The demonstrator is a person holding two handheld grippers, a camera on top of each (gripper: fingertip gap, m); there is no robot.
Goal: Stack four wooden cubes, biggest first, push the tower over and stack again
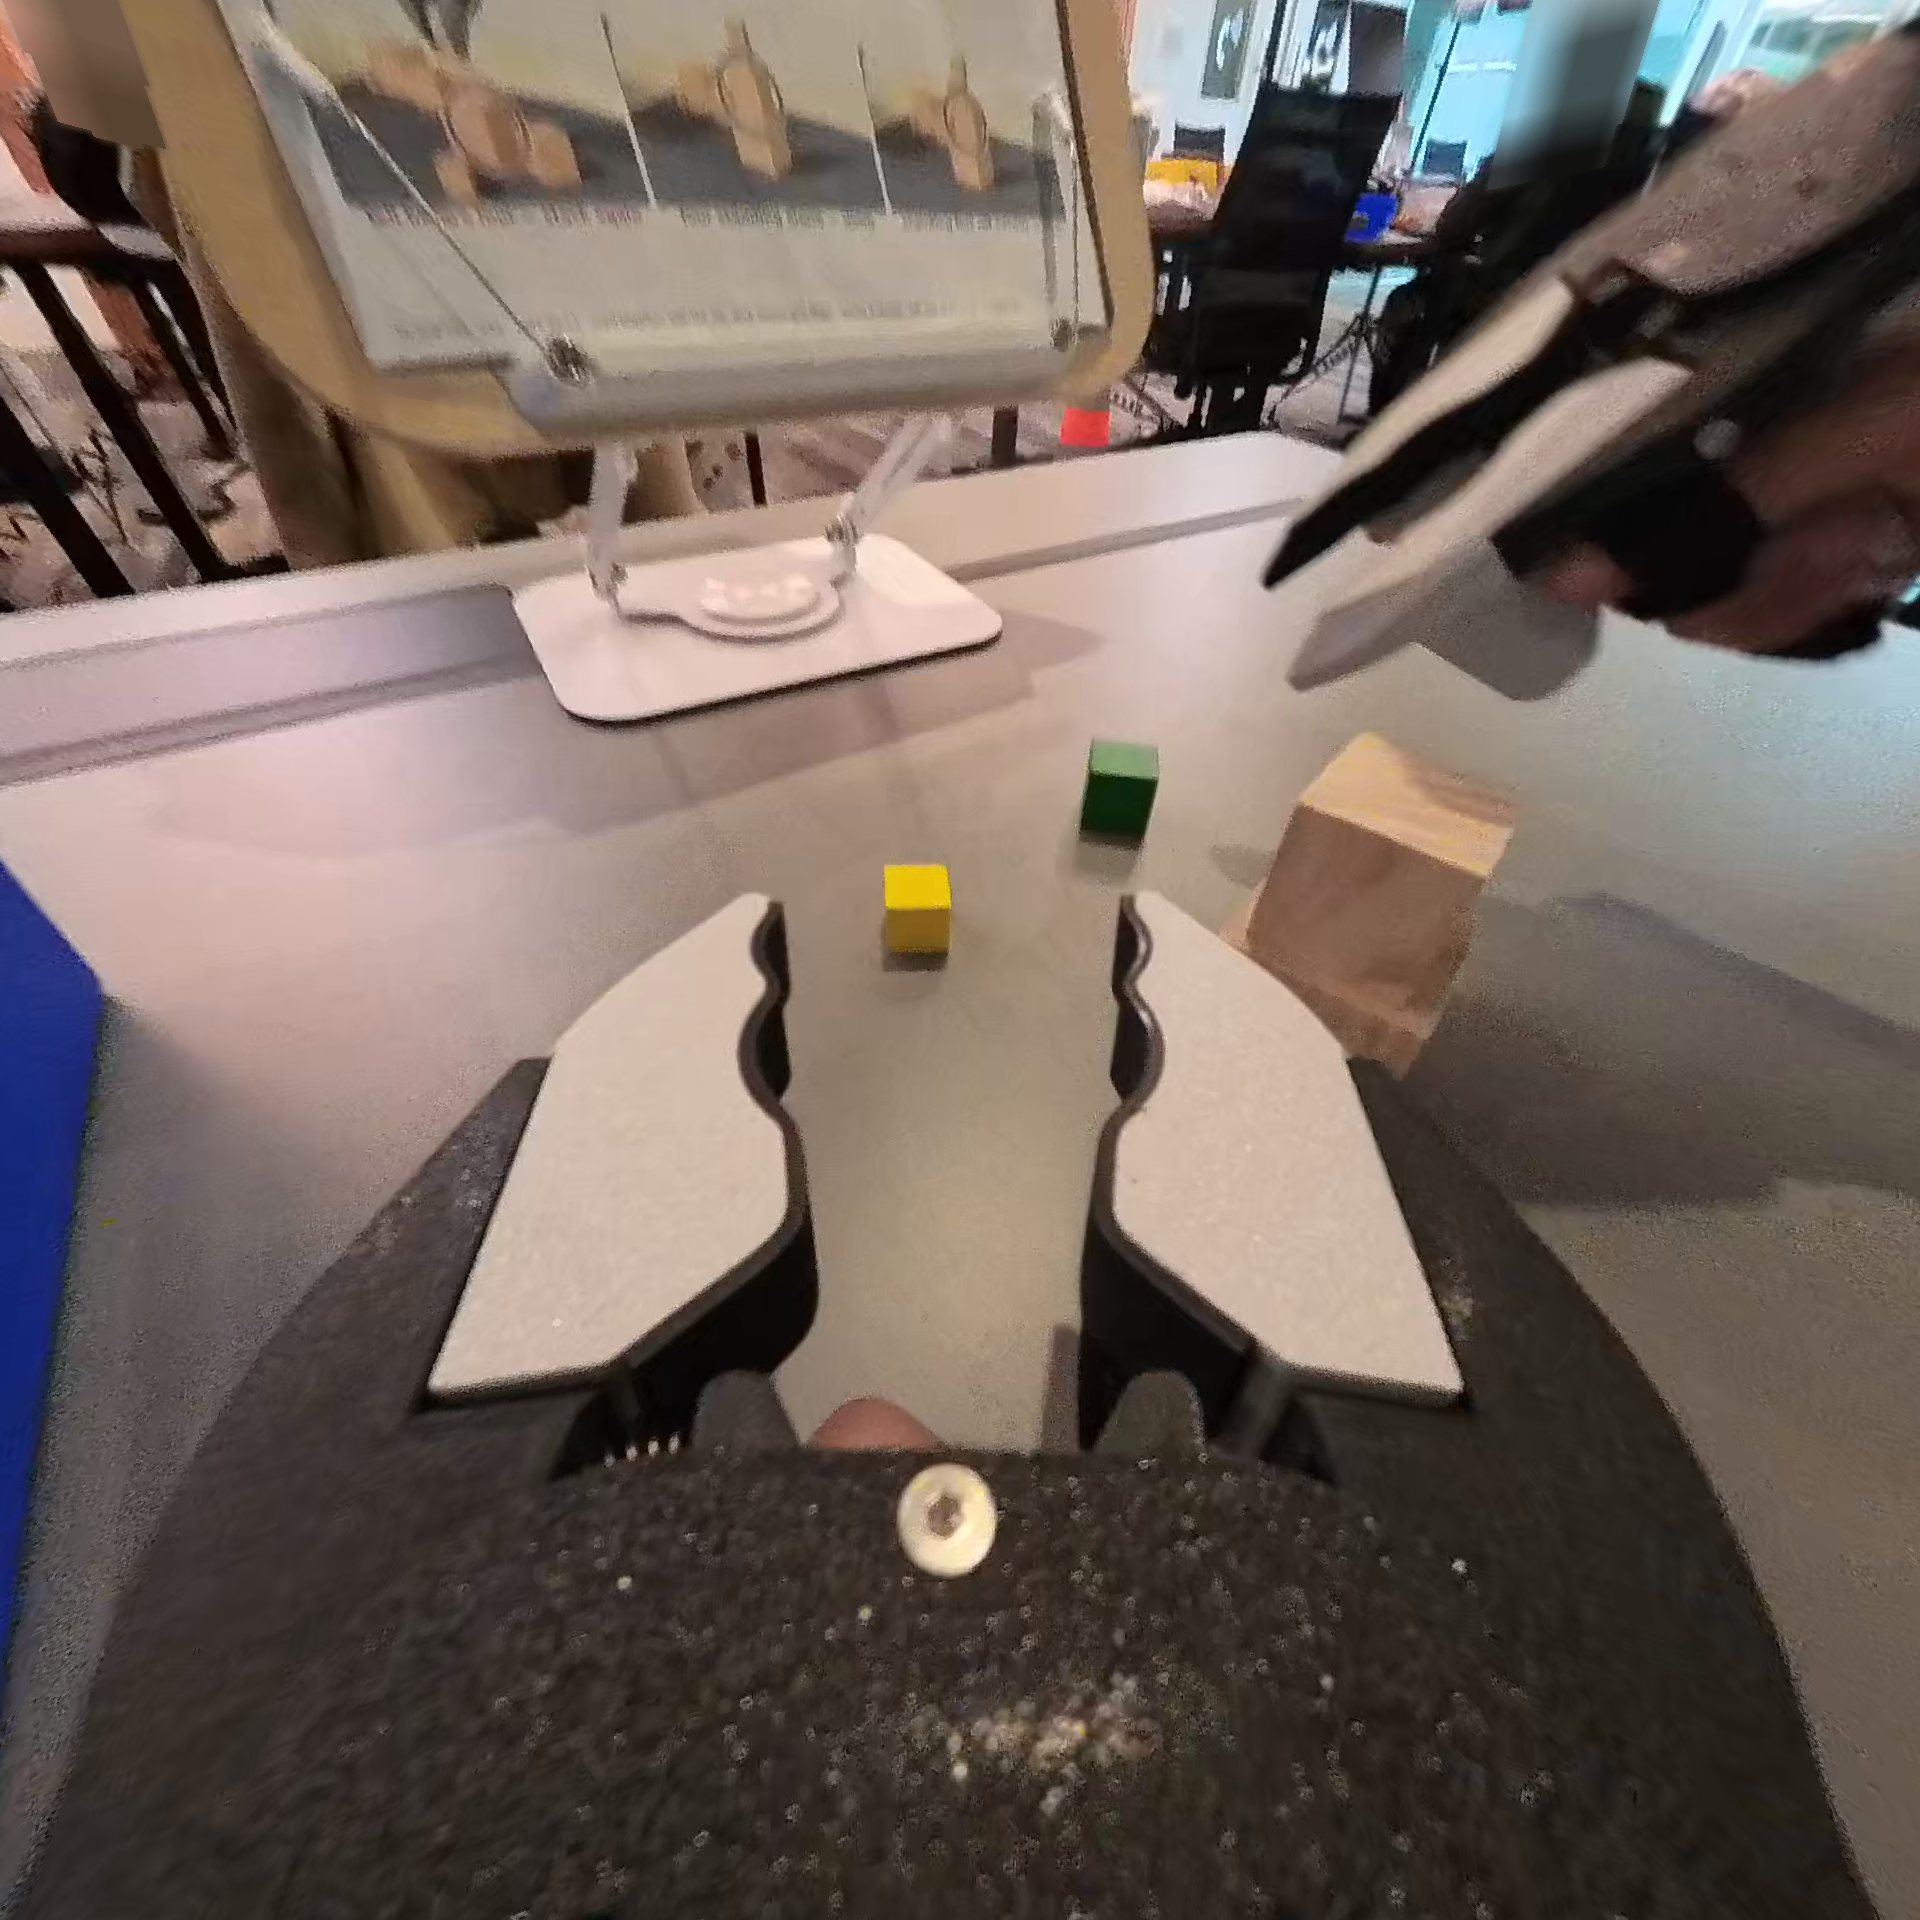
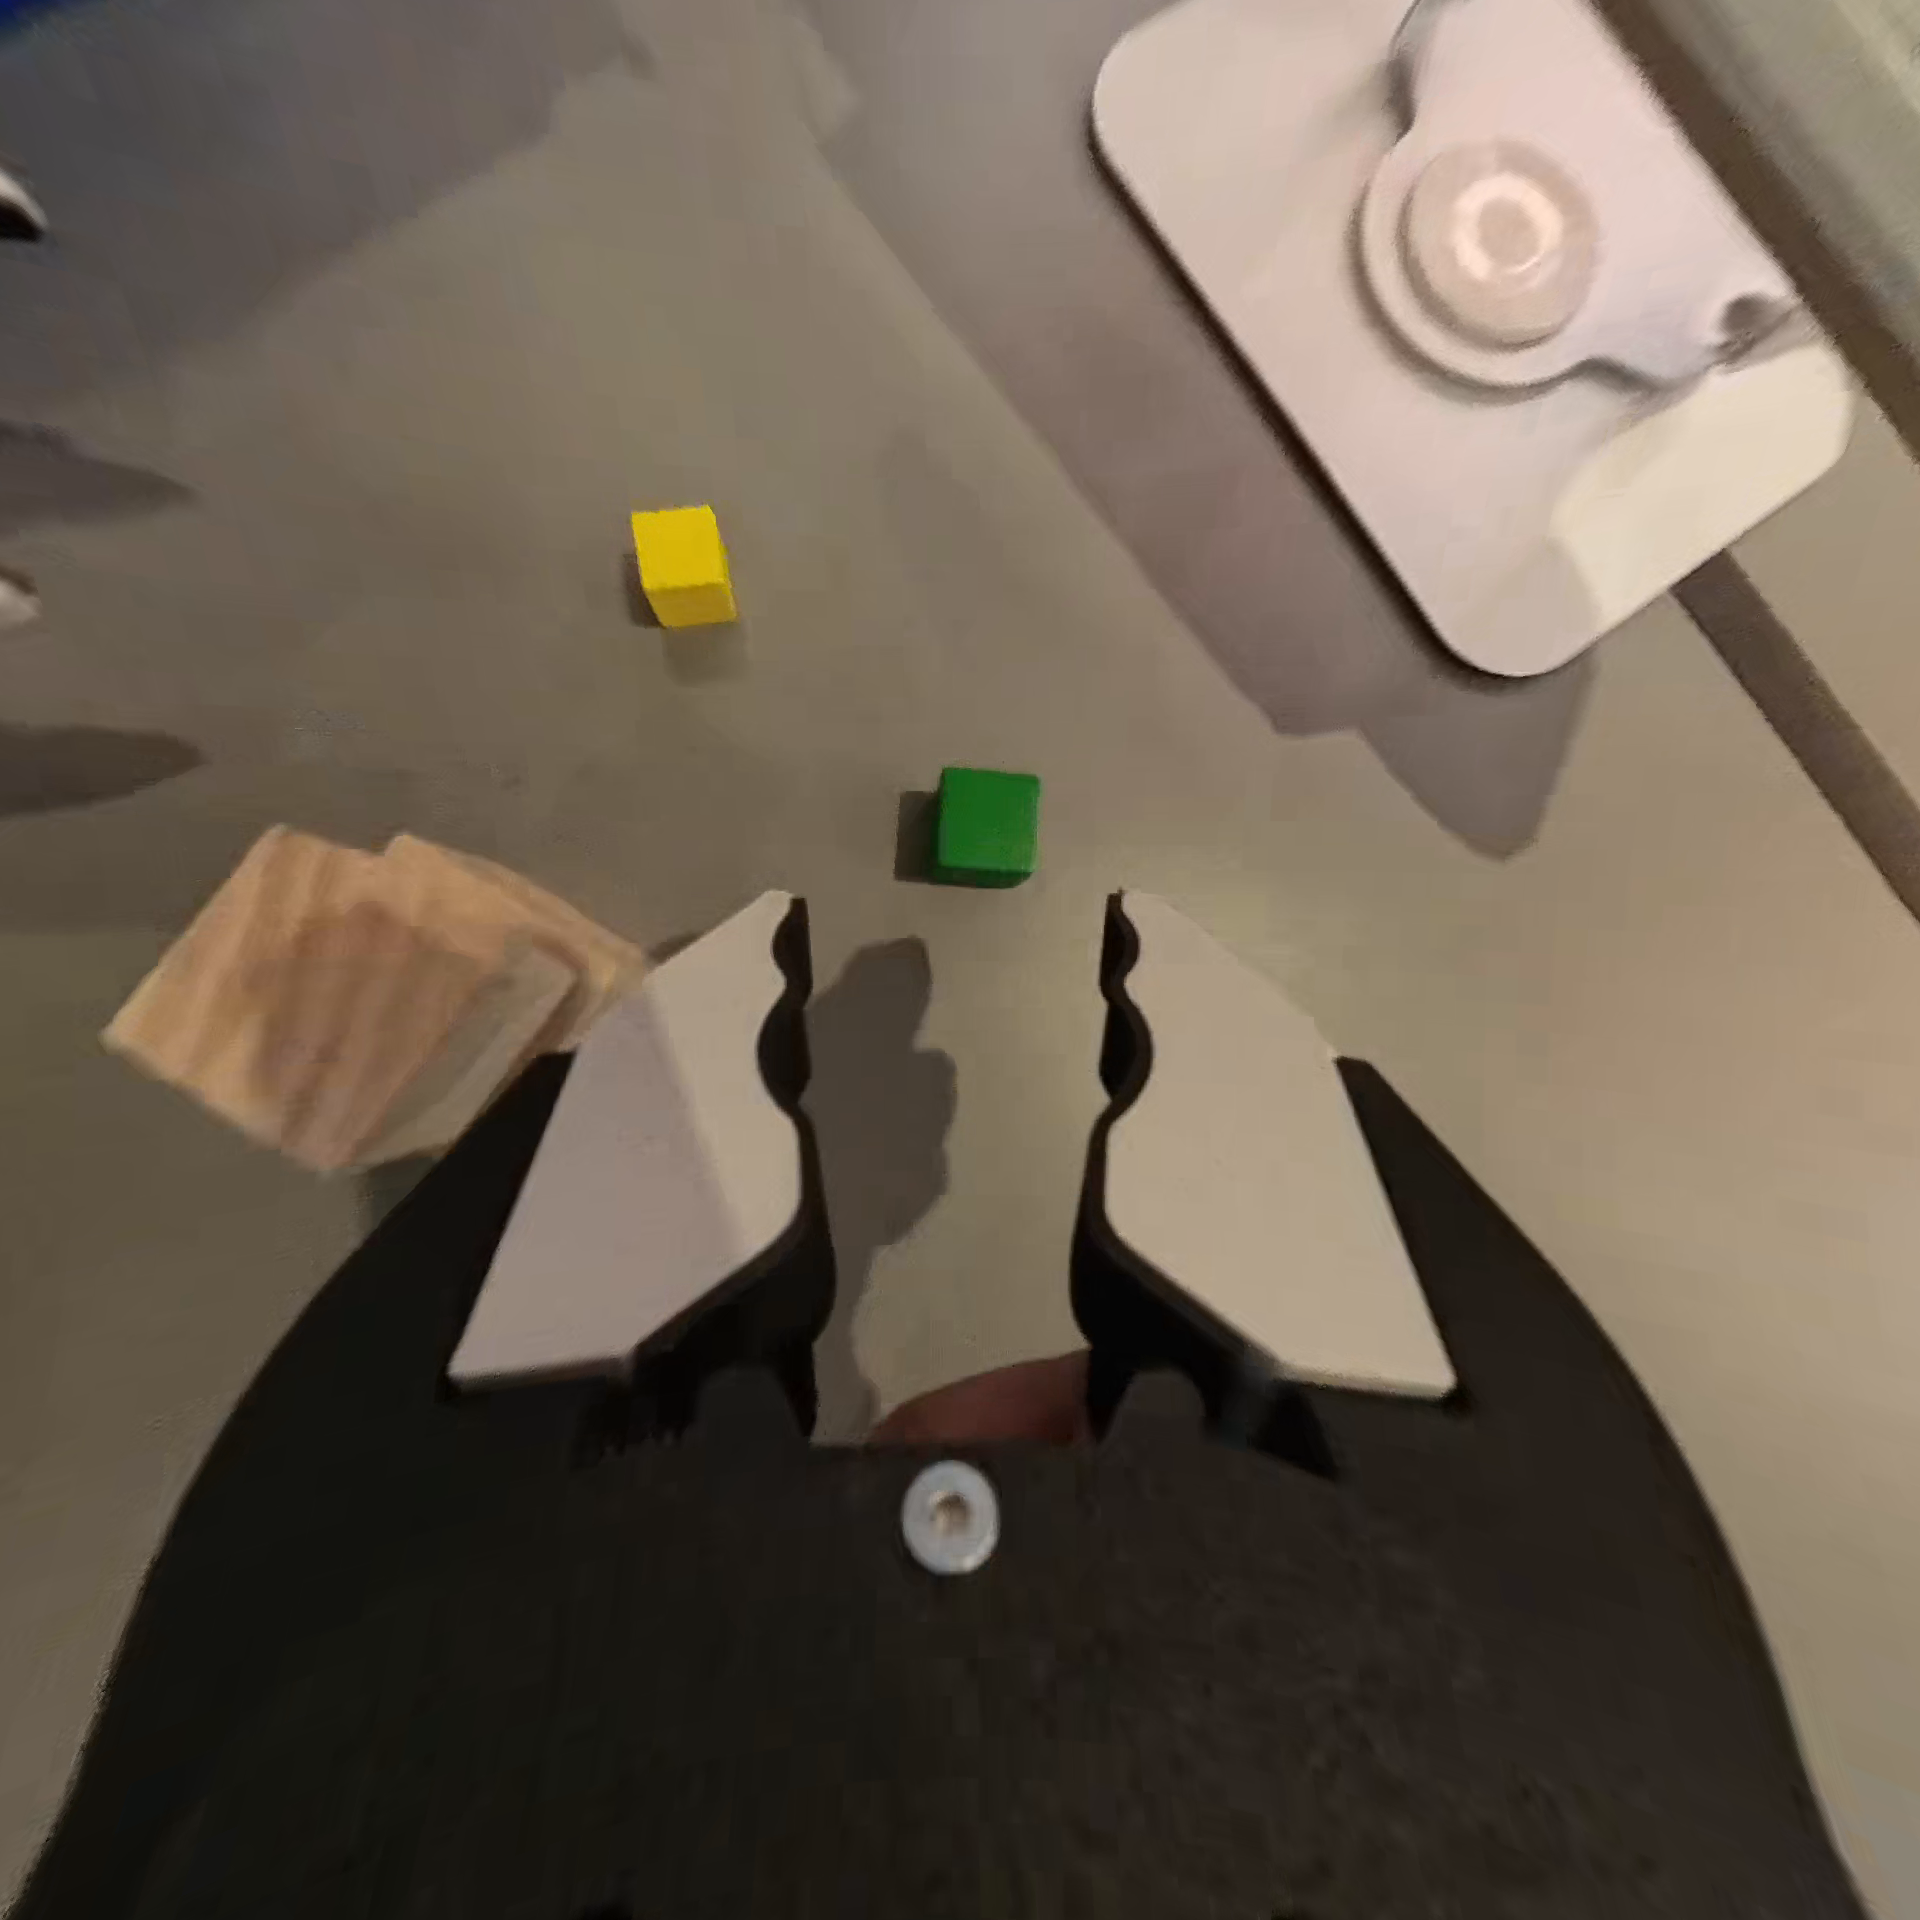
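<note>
A small yellow cube [image 1: 917, 908] lies on the grey table just ahead of my open, empty left gripper [image 1: 951, 920]. A green cube [image 1: 1119, 787] sits a little farther and to the right. A plain wooden cube [image 1: 1377, 878] rests on a larger plain wooden cube [image 1: 1382, 1029] beside my right finger. My right gripper [image 2: 956, 914] is open and empty, held above the table with the green cube [image 2: 985, 828] just past its tips. The yellow cube [image 2: 681, 566] lies farther out. The blurred wooden cubes [image 2: 343, 997] are at its left. The right gripper also shows in the left wrist view [image 1: 1299, 603].
A white stand base [image 1: 758, 634] holds a tilted picture board [image 1: 665, 177] at the table's far side; the base also shows in the right wrist view [image 2: 1475, 332]. A blue object [image 1: 36, 1143] stands at the left edge. A raised table rim [image 1: 260, 644] runs along the back. My left gripper is the nearer one to the blue object [image 1: 36, 1143]: about 20 centimetres, against 35 centimetres.
</note>
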